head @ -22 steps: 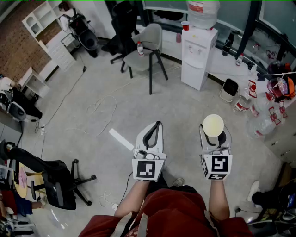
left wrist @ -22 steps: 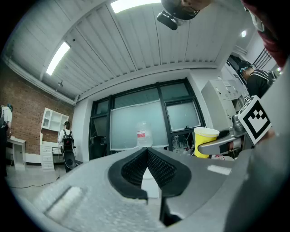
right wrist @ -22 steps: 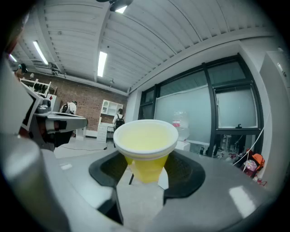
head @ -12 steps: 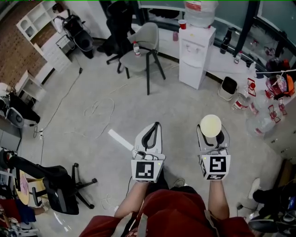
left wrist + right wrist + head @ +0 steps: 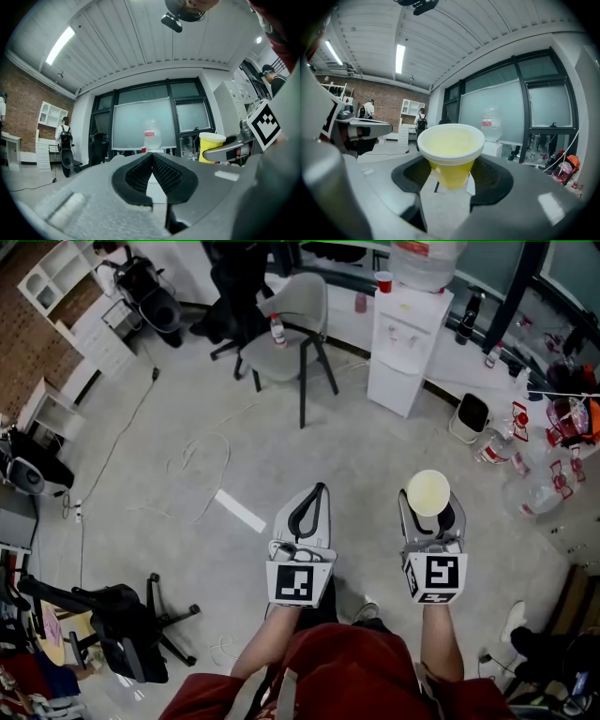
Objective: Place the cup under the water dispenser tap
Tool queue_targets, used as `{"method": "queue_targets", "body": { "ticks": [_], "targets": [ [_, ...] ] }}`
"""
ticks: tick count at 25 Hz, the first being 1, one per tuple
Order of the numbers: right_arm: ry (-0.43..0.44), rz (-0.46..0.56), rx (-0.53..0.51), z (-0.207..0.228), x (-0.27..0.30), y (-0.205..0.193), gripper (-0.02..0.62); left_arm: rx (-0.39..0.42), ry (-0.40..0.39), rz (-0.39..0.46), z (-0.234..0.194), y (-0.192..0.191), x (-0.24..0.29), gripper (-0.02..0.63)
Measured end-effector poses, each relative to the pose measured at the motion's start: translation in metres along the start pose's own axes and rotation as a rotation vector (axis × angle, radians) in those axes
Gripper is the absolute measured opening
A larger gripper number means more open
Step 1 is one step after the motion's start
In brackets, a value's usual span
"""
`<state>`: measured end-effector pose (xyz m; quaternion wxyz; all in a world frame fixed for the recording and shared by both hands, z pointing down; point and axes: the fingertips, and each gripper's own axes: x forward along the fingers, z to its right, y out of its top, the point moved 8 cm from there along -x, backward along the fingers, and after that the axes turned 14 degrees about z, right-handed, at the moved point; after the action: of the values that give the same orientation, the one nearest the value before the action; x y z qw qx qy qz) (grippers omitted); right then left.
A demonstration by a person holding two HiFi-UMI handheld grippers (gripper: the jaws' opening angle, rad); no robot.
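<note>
You stand on a bare grey concrete floor (image 5: 375,460) in a cluttered workroom. A loose cable (image 5: 202,460) loops across it ahead and to your left, and a short white strip (image 5: 241,511) lies on the concrete just left of your left gripper (image 5: 321,491). A black office chair (image 5: 122,629) sits at your lower left. Further off on that side are a brick wall (image 5: 28,324) and white shelves (image 5: 56,273). A grey chair (image 5: 286,329) stands in the middle of the room.

To the right of that chair is the white water dispenser (image 5: 405,343), backed against the windowed wall. It has a big water bottle (image 5: 427,259) on top and a small red cup (image 5: 382,280) on its upper left corner. Its taps are too small to make out.

The yellow cup (image 5: 428,491) is in your right gripper (image 5: 431,509), held out in front of you over the floor. It stands upright with its mouth up and looks empty. The two black pads press on its lower body from either side, and the rim stands clear above them — a firm hold. The cup is well apart from the dispenser, which sits far ahead across open floor, slightly to the left of the cup's line.

Your left gripper is level beside the right one. Its jaws are closed tip to tip with nothing between them.
</note>
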<state>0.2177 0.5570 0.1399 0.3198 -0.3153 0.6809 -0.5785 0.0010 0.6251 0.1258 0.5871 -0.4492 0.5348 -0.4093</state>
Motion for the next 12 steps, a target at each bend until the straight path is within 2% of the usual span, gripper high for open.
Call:
{"method": "queue_targets", "body": {
  "ticks": [6, 12],
  "targets": [
    [-0.005, -0.014, -0.019, -0.018, 0.066, -0.001, 0.259, -0.031, 0.003, -0.001, -0.056, -0.014, 0.039, -0.005],
    [-0.029, -0.019, -0.035, -0.036, 0.127, 0.001, 0.261, -0.045, -0.027, 0.020, -0.108, -0.020, 0.075, -0.005]
  ]
}}
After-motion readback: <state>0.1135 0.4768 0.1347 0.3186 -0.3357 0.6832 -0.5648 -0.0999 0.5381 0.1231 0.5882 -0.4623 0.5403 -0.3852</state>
